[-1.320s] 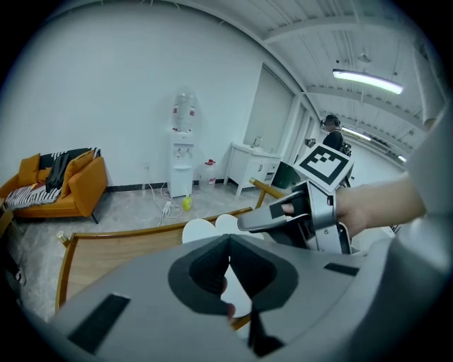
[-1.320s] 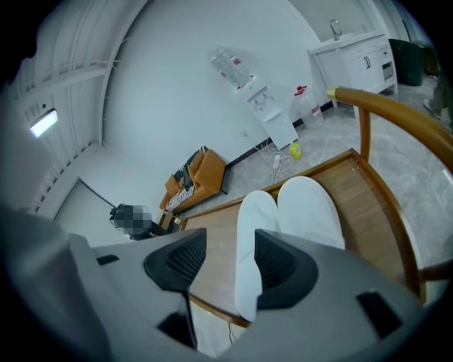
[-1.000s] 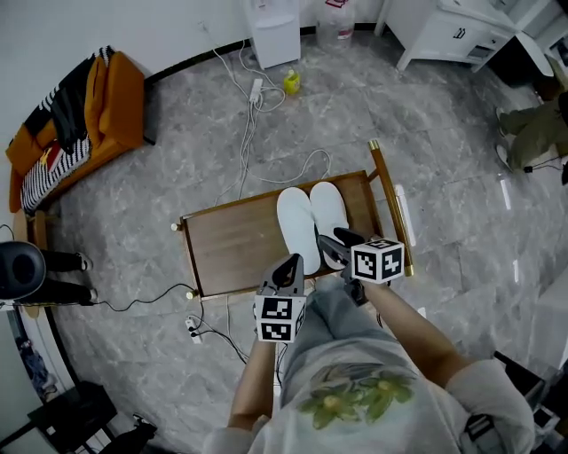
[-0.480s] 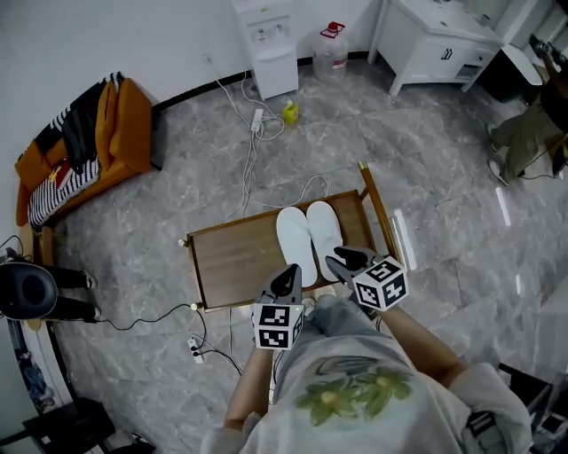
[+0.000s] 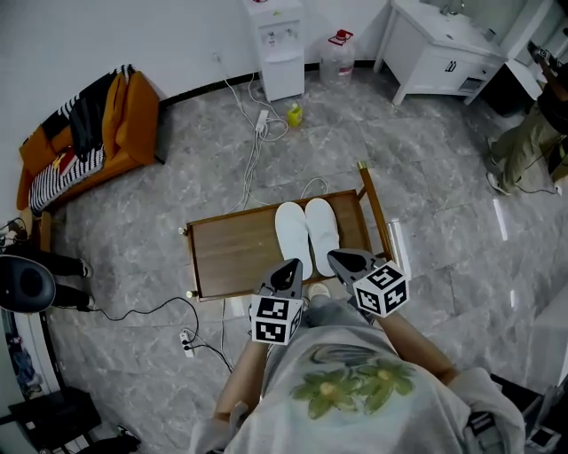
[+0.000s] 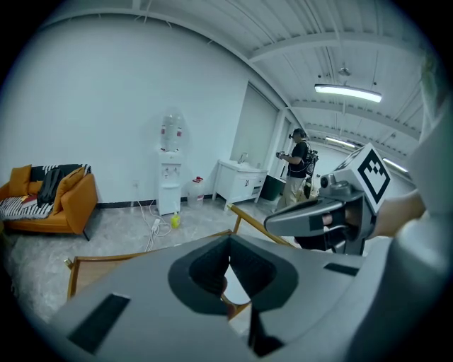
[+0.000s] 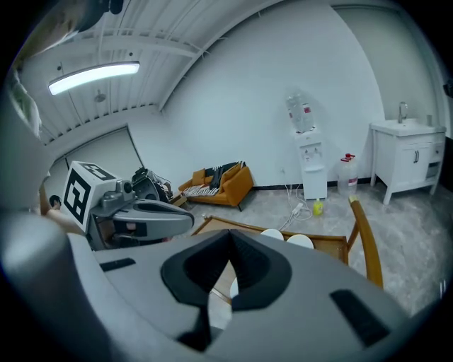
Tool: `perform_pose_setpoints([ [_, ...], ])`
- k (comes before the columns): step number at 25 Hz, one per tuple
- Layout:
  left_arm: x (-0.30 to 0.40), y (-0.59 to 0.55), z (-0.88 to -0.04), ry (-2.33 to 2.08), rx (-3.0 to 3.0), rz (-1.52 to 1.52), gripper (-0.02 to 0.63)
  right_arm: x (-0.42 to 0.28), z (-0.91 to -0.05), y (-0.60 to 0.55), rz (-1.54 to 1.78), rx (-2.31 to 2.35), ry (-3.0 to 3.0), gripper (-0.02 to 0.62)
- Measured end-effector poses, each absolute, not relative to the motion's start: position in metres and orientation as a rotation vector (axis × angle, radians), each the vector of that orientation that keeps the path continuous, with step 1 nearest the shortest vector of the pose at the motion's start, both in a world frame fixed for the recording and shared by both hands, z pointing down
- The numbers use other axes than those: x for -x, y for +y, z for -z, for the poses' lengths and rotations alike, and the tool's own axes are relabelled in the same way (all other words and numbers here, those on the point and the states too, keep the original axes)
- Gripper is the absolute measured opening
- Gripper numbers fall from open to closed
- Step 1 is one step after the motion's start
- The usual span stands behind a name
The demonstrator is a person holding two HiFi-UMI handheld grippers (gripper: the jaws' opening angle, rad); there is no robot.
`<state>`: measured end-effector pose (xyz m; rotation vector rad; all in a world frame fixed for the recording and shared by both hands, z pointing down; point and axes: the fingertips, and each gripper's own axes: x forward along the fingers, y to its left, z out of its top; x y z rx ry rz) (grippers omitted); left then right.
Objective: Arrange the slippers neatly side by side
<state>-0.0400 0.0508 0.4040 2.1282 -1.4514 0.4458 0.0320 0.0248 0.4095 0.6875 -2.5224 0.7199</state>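
The left gripper (image 5: 289,267) and right gripper (image 5: 337,258) pinch nothing, jaws together; the right one's jaws just closed. From above, two slippers (image 5: 307,232) touch on the brown table (image 5: 232,253), with grey floor (image 5: 426,177) around. The left gripper view shows a person (image 6: 297,166) standing.

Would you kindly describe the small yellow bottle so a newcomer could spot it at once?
Find the white water dispenser against the far wall. On the grey floor just in front of it, beside a white power strip, stands the yellow bottle, the only bright yellow thing there.
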Motion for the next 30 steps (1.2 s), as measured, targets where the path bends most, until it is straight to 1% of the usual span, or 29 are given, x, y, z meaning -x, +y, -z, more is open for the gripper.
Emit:
perform_pose_setpoints([
  [12, 0.045, 0.057, -0.397, -1.464, -2.129, -0.425, 0.015, -0.042, -0.400, 0.036, -0.653, -0.714, -2.518, 0.005],
  [25, 0.037, 0.062, -0.398, -1.449, -2.128, -0.425, 0.015, -0.049, -0.405, 0.040, -0.715, -0.717, -2.507, 0.005],
  [30, 0.030, 0.065, -0.399, -1.363, -2.108, -0.418, 0.015, -0.048, -0.406, 0.038, -0.748, -0.704, -2.509, 0.005],
])
